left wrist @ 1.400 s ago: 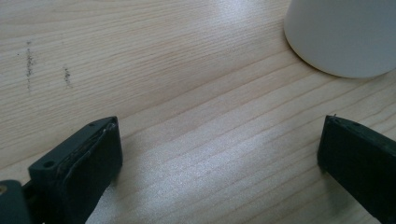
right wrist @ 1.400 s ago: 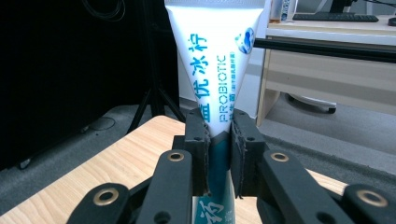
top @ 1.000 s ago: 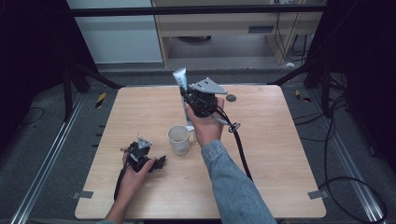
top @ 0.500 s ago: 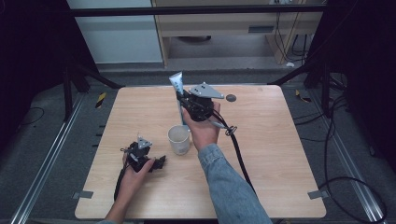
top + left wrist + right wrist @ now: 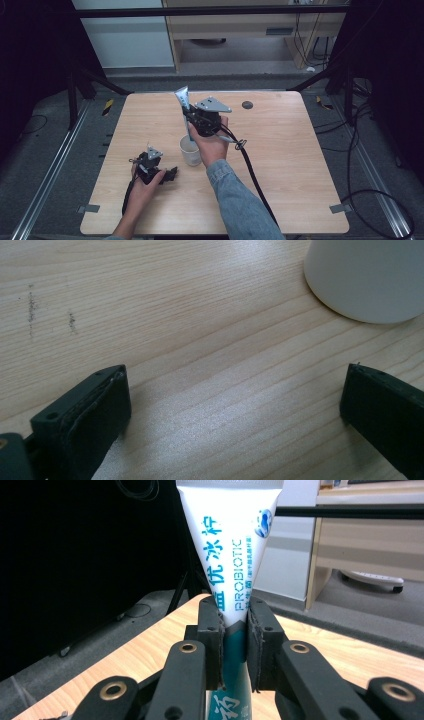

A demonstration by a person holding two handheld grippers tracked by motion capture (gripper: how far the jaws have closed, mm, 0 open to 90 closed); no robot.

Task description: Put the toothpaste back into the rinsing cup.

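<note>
Your right tool, clamped tight on the upright tube, has carried it down and nearer to just behind the cup, so dropping it in looks next, while your left tool rests wide open and empty beside the cup on the counter.

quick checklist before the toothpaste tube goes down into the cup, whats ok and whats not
1. Grip on the toothpaste tube: right tongs clamped on its middle. ok
2. Tube orientation: upright, crimped end up. ok
3. Tube lined up over the cup: in the high view it sits just behind the rim, not clearly over the opening. cannot tell
4. Cup upright on the table: ok
5. Cup empty: inside not clearly visible. cannot tell
6. Left tongs out of the way: open, resting on the table beside the cup, holding nothing. ok
</note>
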